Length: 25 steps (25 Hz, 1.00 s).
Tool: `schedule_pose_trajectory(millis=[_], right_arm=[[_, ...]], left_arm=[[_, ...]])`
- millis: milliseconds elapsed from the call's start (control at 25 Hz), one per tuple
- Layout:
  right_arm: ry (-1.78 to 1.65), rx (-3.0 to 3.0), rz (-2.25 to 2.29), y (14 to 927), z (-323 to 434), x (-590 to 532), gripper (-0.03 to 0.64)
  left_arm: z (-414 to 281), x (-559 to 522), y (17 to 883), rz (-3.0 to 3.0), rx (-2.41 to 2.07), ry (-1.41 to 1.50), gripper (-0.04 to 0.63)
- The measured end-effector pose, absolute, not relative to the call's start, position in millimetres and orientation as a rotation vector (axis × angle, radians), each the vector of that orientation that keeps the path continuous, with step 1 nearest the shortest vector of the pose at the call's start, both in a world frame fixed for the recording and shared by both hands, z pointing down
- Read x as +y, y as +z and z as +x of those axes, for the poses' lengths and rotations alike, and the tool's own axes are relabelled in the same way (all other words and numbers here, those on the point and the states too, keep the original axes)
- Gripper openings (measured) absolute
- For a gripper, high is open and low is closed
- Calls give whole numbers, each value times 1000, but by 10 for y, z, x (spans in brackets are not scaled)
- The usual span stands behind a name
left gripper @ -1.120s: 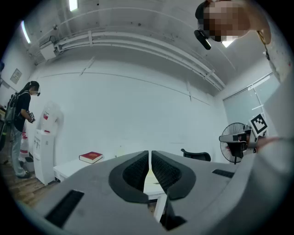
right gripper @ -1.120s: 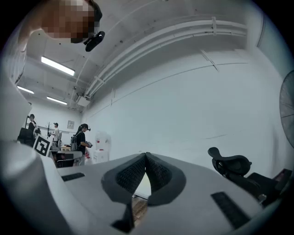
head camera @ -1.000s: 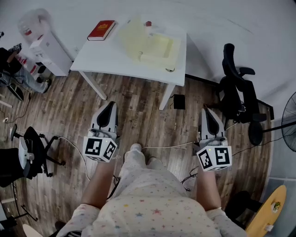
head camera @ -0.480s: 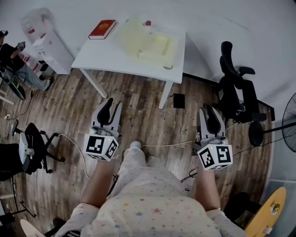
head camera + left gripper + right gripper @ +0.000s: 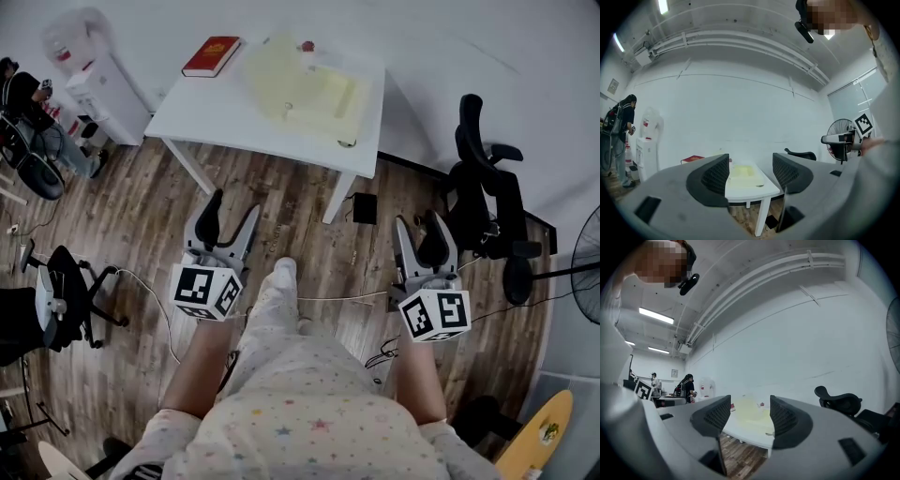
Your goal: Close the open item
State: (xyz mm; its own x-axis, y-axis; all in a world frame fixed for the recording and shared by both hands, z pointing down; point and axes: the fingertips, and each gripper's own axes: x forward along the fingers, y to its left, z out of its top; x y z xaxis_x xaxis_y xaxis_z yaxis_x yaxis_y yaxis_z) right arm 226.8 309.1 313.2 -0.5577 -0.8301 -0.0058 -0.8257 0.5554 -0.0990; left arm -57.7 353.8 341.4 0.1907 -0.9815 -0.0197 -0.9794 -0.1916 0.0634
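Observation:
A pale yellow case (image 5: 305, 89) lies open on the white table (image 5: 225, 117) far ahead of me, its lid tilted up at the back left. A closed red book (image 5: 212, 55) sits at the table's far left corner. My left gripper (image 5: 230, 211) and right gripper (image 5: 425, 230) hang over the wooden floor, well short of the table, both open and empty. In the left gripper view the yellow case (image 5: 744, 174) shows between the spread fingers (image 5: 712, 178). The right gripper view also frames the case (image 5: 751, 412) between its fingers (image 5: 785, 420).
A black office chair (image 5: 492, 202) stands right of the table, and a small black box (image 5: 364, 207) lies on the floor by the table leg. A water dispenser (image 5: 98, 94) and a person (image 5: 28, 103) are at the far left. Cables and another chair (image 5: 66, 300) are at my left.
Both grippers have gone from shut to open. I have stepped forward, one foot now ahead, and the table sits slightly nearer.

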Motion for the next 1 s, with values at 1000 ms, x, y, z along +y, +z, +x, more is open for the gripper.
schedule_pose_trajectory(millis=[1000], right_arm=[[-202,2694,-1551,3174,1275,1075,270]], left_arm=[[-1662,1227,3519,2418,-1866,-103,270]])
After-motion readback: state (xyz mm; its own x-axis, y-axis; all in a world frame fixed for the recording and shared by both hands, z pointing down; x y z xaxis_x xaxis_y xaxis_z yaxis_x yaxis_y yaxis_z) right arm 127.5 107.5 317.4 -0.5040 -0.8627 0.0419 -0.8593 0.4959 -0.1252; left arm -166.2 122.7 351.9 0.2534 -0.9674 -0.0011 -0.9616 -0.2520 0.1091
